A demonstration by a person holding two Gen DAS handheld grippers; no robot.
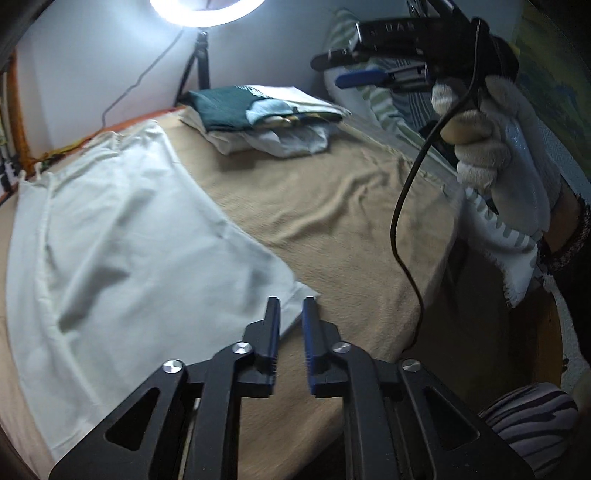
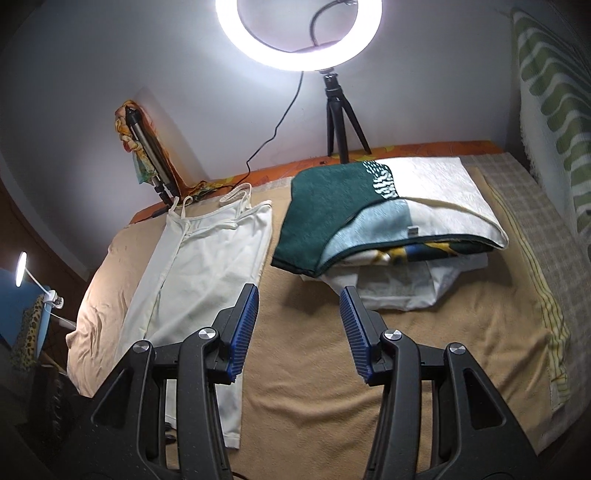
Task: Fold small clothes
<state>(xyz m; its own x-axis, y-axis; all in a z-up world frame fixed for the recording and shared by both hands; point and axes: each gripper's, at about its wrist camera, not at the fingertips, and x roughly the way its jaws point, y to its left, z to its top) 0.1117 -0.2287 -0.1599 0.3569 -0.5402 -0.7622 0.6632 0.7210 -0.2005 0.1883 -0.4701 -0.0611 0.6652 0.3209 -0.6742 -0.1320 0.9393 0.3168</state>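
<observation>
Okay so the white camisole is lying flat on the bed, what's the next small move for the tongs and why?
Probably lower the left tongs onto the near hem corner of the white camisole and close. They hover open right over that corner, holding nothing, and the camisole lies flat and unfolded on the tan blanket. The right tongs are open too, raised.

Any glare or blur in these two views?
Left wrist view: ring light blown out at the top edge, white camisole smeared by motion blur. Right wrist view: ring light glares heavily, but camisole and folded stack are sharp; fisheye bends the edges.
</observation>
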